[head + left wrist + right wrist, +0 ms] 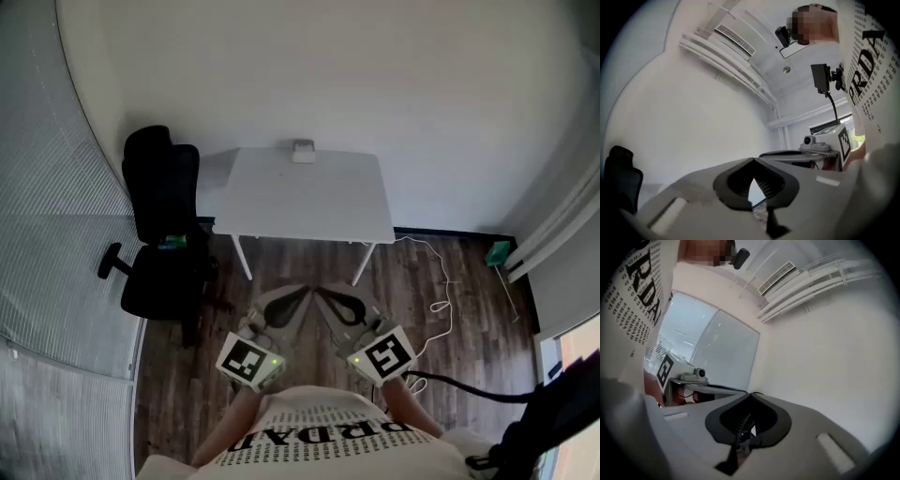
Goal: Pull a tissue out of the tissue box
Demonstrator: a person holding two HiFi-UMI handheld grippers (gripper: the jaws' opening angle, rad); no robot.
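Both tools are held close to the person's body, well short of the bench. The left tool [292, 300] is clenched, its tips meeting with nothing between them. The right tool [336, 300] is clenched on nothing as well. Between them and the bench lies bare floor, with a cable [441, 302] trailing off the bench's right front corner and a chair [161, 225] standing by its left edge.

The box [303, 151] sits at the middle of the far edge of the bench [309, 202], against the wall. It is too small here to show whether a tissue sticks up.

The likely risks:
- The reach runs across the whole bench, so a clenched tool arriving there would only nudge the box.
- The box looks light, so a one-tool pull may lift or drag it instead of freeing a tissue.
- The cable could snag a foot.
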